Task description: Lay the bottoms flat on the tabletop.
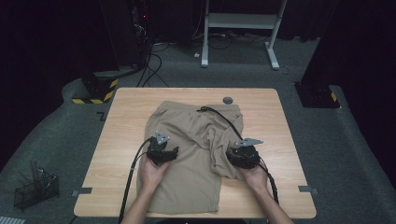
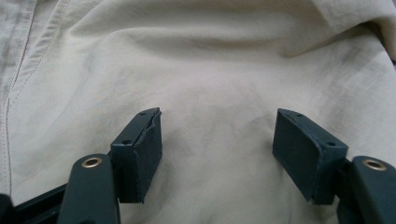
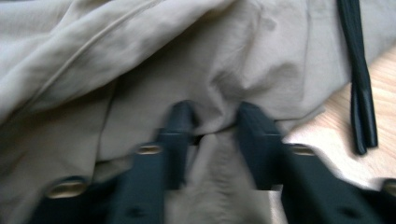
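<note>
Khaki shorts [image 1: 189,154] lie on the wooden table [image 1: 116,140], in the middle of the high view. The waistband is toward the far edge and the leg hems toward the near edge. The left-hand leg lies flat. The right-hand leg is bunched and rumpled, with a fold running down the centre.

Left gripper [image 1: 162,153]: sits on the flat leg, left of centre in the high view, held by the person's left hand [image 1: 152,172]. In the left gripper view its jaws stand wide apart, one at lower left and one at lower right, with smooth pale cloth [image 2: 215,93] between and beneath them. Nothing is pinched. A stitched seam runs down the left edge of that view.

Right gripper [image 1: 243,157]: at the rumpled right-hand edge of the shorts, right of centre in the high view, held by the right hand [image 1: 256,176]. The right gripper view is blurred. Its jaws are drawn close together around a raised ridge of cloth [image 3: 212,121] at lower centre. Fabric sits in the gap between them, but the blur hides whether the pads press on it.

A black drawstring [image 3: 359,84] hangs down the upper right of the right gripper view, its ends over bare wood. In the high view it trails from the waistband toward the right gripper.

A small dark round disc [image 1: 228,100] sits on the table just beyond the waistband.
</note>
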